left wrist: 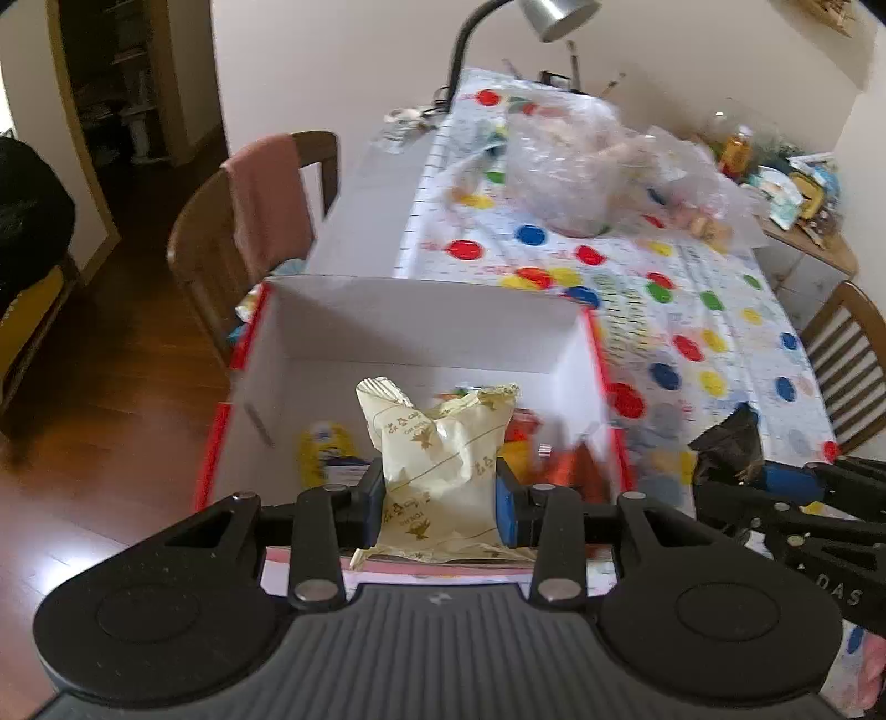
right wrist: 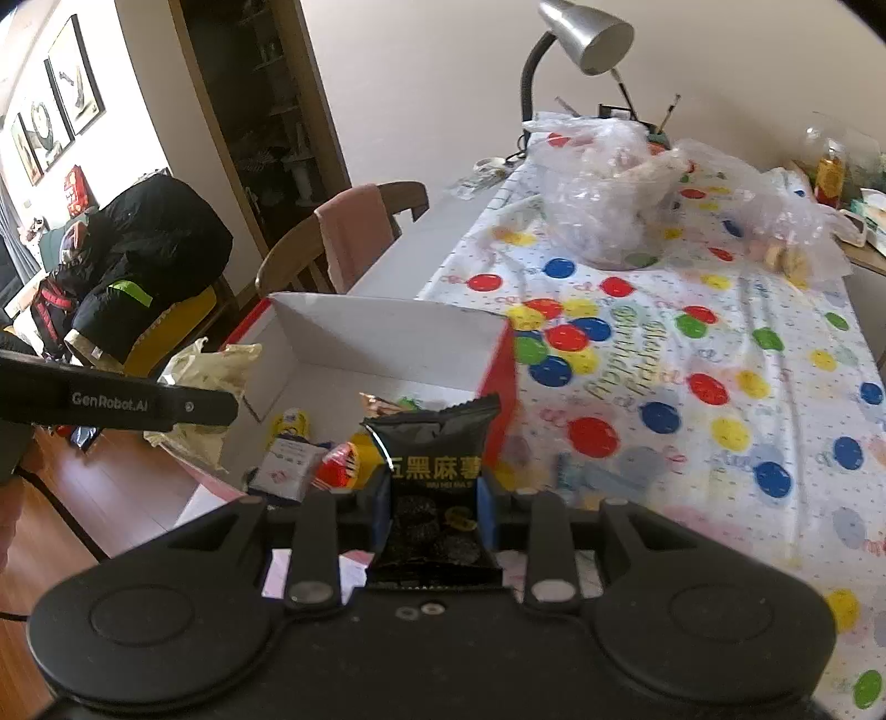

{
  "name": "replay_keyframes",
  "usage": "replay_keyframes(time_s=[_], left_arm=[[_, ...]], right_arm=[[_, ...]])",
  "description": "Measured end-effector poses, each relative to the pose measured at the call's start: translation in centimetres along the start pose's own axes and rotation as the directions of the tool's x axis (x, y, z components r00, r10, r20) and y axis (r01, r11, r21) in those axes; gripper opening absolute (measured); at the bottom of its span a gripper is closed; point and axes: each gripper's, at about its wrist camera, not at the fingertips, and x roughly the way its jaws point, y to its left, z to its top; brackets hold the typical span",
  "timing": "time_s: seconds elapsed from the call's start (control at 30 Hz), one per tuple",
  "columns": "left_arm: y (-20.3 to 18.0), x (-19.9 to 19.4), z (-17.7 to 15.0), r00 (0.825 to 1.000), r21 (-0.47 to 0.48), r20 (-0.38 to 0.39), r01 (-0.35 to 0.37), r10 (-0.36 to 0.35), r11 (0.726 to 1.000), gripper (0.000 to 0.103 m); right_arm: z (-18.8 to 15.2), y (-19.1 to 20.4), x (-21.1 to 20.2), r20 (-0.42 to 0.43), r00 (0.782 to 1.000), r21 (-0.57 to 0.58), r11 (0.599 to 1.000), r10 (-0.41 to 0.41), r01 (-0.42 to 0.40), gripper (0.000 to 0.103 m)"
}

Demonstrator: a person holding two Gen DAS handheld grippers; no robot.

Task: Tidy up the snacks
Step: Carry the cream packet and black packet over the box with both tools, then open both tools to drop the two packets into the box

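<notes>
My left gripper (left wrist: 440,495) is shut on a cream snack packet (left wrist: 440,459) and holds it above the near edge of a white box with red sides (left wrist: 387,332). My right gripper (right wrist: 432,498) is shut on a black snack packet with yellow lettering (right wrist: 434,487), held over the same box (right wrist: 387,338). Several snack packets (right wrist: 310,459) lie inside the box. The right gripper with the black packet shows at the right of the left wrist view (left wrist: 731,443). The left gripper and cream packet (right wrist: 210,365) show at the left of the right wrist view.
The table wears a polka-dot cloth (right wrist: 692,354). Clear plastic bags of snacks (right wrist: 603,188) lie at its far end under a desk lamp (right wrist: 587,33). A wooden chair with a pink cloth (left wrist: 266,205) stands left of the table. Another chair (left wrist: 847,354) stands right.
</notes>
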Motion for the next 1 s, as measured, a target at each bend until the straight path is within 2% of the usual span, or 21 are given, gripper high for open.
replay_keyframes(time_s=[0.2, 0.4, 0.73, 1.0], left_arm=[[4.2, 2.0, 0.8, 0.999, 0.001, -0.02, -0.04, 0.04, 0.999, 0.037], [6.5, 5.0, 1.6, 0.997, 0.026, -0.056, -0.055, 0.057, 0.998, 0.037], [7.2, 9.5, 2.1, 0.995, 0.097, -0.091, -0.028, 0.037, 0.995, 0.037], [6.6, 11.5, 1.6, 0.993, 0.177, -0.115, -0.017, 0.038, 0.984, 0.037]], right_arm=[[1.4, 2.7, 3.5, -0.014, 1.0, -0.002, 1.0, -0.013, 0.013, 0.029], [2.6, 5.0, 7.5, -0.052, 0.998, -0.023, 0.999, -0.025, 0.024, 0.03], [3.8, 7.9, 13.7, -0.137, 0.99, -0.099, 0.995, -0.019, 0.006, 0.03], [3.6, 9.2, 16.7, -0.187, 0.982, -0.149, 0.989, -0.015, -0.013, 0.029]])
